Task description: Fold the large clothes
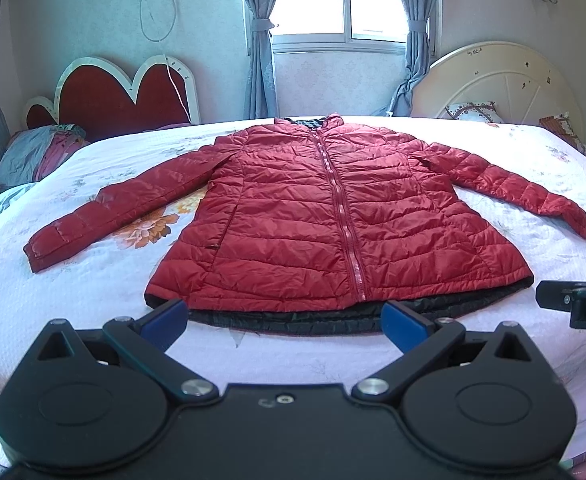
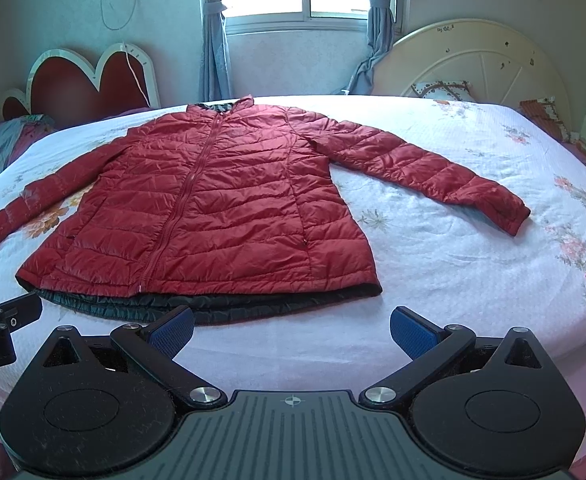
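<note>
Red quilted jacket (image 1: 317,216) lies flat on the bed (image 1: 93,288), front up, zip closed, collar toward the window (image 1: 333,0), hem toward the cameras. Both sleeves spread out to the sides and angled down toward the hem. Dark lining (image 1: 293,320) shows as a strip below the red hem edge.

Left gripper (image 1: 285,320): jaws spread wide, holding nothing; blue pads (image 1: 165,318) sit just in front of the hem, straddling the middle of the lining strip. Cannot tell whether the pads touch the cloth.

Right gripper (image 2: 291,330): jaws also wide apart, empty, over bare bedspread (image 2: 453,260) near the hem's right corner; its left pad overlaps the lining edge in view.

Bedspread white with floral print. Behind: heart-shaped red headboard (image 1: 121,96), cream round headboard (image 1: 501,80), blue curtains (image 1: 259,40), pillows at the far edges
</note>
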Demonstrator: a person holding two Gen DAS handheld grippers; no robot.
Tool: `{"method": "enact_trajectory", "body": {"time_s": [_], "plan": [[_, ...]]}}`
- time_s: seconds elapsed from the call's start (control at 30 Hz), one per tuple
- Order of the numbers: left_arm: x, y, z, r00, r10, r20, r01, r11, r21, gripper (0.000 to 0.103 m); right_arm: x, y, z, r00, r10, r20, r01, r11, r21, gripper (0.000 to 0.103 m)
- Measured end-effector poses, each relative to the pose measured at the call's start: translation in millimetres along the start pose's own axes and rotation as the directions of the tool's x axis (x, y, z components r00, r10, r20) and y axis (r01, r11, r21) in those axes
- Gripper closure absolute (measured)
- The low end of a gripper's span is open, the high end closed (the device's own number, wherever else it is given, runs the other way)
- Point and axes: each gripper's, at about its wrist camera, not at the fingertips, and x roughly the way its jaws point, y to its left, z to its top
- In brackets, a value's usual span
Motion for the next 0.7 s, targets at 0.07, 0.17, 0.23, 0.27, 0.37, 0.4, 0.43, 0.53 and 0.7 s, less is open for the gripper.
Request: {"method": "enact_trajectory", "body": {"time_s": [0.07, 0.17, 0.23, 0.27, 0.37, 0.4, 0.43, 0.53, 0.7], "plan": [[0.0, -0.3, -0.1, 1.000, 0.002, 0.002, -0.002, 1.000, 0.003, 0.000, 0.1, 0.8, 0.5, 1.000, 0.000, -0.001, 0.000, 1.000, -0.002, 0.000], [0.1, 0.5, 0.3, 1.000, 0.001, 0.001, -0.001, 1.000, 0.002, 0.000, 0.4, 0.8, 0.5, 1.000, 0.000, -0.001, 0.000, 1.000, -0.001, 0.000], [0.3, 0.7, 0.3, 1.000, 0.003, 0.002, -0.003, 1.000, 0.005, 0.000, 0.3, 0.7, 0.4, 1.000, -0.002, 0.000, 0.002, 1.000, 0.000, 0.000], [0.2, 0.8, 0.3, 1.000, 0.002, 0.001, -0.002, 1.000, 0.003, 0.000, 1.0, 1.9, 0.8, 1.000, -0.003, 0.000, 0.003, 1.000, 0.000, 0.000], [0.5, 1.3, 0.4, 1.000, 0.002, 0.001, -0.002, 1.000, 0.004, 0.000, 0.3, 3.0, 1.6, 1.000, -0.004, 0.000, 0.004, 1.000, 0.001, 0.000], [0.4, 1.4, 0.4, 1.000, 0.002, 0.001, -0.002, 1.000, 0.004, 0.000, 1.2, 2.1, 1.5, 1.000, -0.003, 0.000, 0.003, 1.000, 0.000, 0.000], [0.6, 1.8, 0.4, 1.000, 0.002, 0.001, -0.002, 1.000, 0.003, 0.000, 1.2, 2.1, 1.5, 1.000, -0.003, -0.001, 0.003, 1.000, 0.000, 0.000], [0.6, 1.8, 0.5, 1.000, 0.001, 0.001, -0.001, 1.000, 0.003, 0.000, 1.1, 1.8, 1.5, 1.000, -0.003, -0.001, 0.003, 1.000, -0.001, 0.000], [0.4, 1.7, 0.6, 1.000, 0.002, 0.001, -0.002, 1.000, 0.003, 0.000, 1.0, 2.6, 2.1, 1.000, -0.003, -0.001, 0.003, 1.000, -0.002, 0.000]]}}
